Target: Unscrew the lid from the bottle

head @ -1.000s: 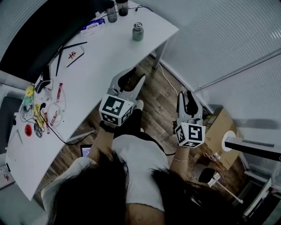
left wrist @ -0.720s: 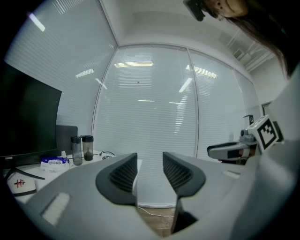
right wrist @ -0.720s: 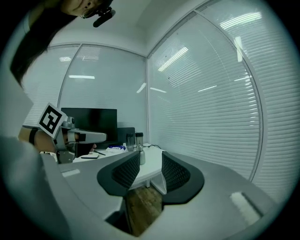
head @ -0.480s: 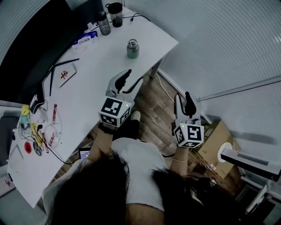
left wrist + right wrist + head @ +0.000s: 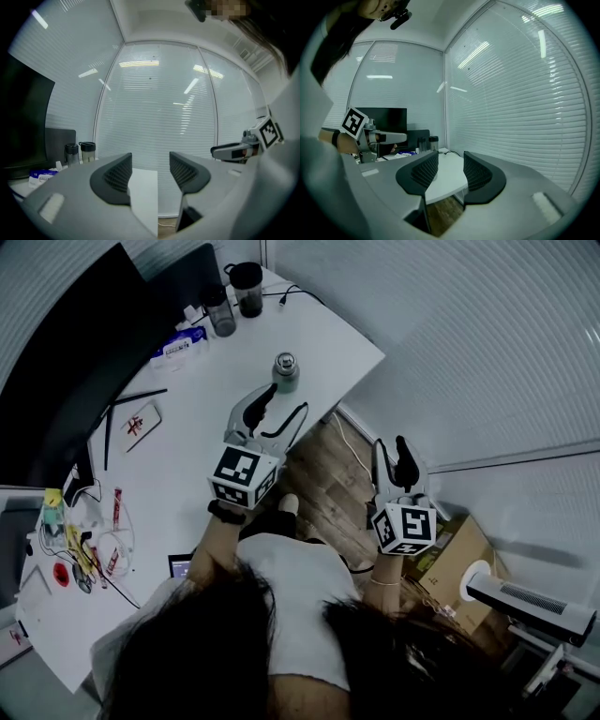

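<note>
Head view: bottle [image 5: 285, 372] stands upright on the table [image 5: 187, 465], near the table's right corner, lid [image 5: 284, 360] on top of it.

Left gripper [image 5: 281, 402] hangs over the table edge with the bottle at its 12 o'clock, just past the tips; I can't tell whether they touch. In the left gripper view its jaws [image 5: 150, 171] stand apart and are opening. Nothing sits between them, only a strip of table and the blinds behind.

Right gripper [image 5: 392, 452] is off the table, above the floor [image 5: 323, 474], at about 4 o'clock from the bottle and well apart from it. In the right gripper view its jaws [image 5: 450, 171] are apart and opening too, with nothing between them; the table corner and floor show through the gap. That view also catches the left gripper [image 5: 379, 137] at 9 o'clock.

Two cups [image 5: 234, 298] stand at 11 o'clock from the bottle, at the far table edge beside the monitor [image 5: 66, 381]. A box [image 5: 457, 554] lies on the floor at 4 o'clock from the right gripper.
</note>
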